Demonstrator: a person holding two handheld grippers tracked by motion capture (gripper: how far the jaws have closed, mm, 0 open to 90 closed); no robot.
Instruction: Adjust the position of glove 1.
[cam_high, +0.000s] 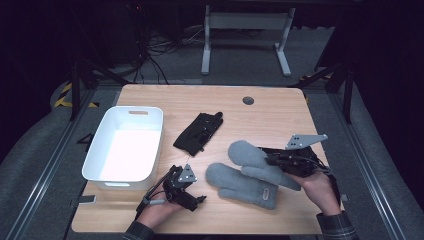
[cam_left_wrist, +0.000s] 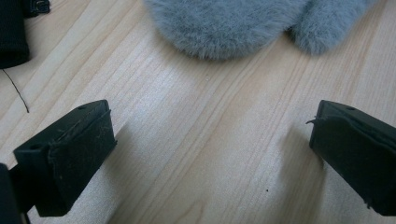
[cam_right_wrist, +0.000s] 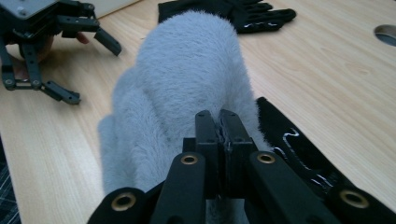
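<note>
Two grey fluffy mittens lie right of the table's middle. My right gripper (cam_high: 268, 160) is shut on the cuff of the upper mitten (cam_high: 252, 159), and in the right gripper view the jaws (cam_right_wrist: 219, 123) pinch its fur (cam_right_wrist: 187, 70). The lower mitten (cam_high: 240, 184) lies flat beside it. A black glove (cam_right_wrist: 299, 147) lies just right of the held mitten. My left gripper (cam_high: 198, 202) rests open on the wood near the front edge; nothing sits between its fingers (cam_left_wrist: 65, 154), and the grey mitten (cam_left_wrist: 224, 23) lies beyond them.
A white bin (cam_high: 117, 181) stands at the left of the table. A black glove pair (cam_high: 199, 132) lies in the middle, also at the back in the right gripper view (cam_right_wrist: 233, 11). A round cable hole (cam_high: 248, 100) marks the far side.
</note>
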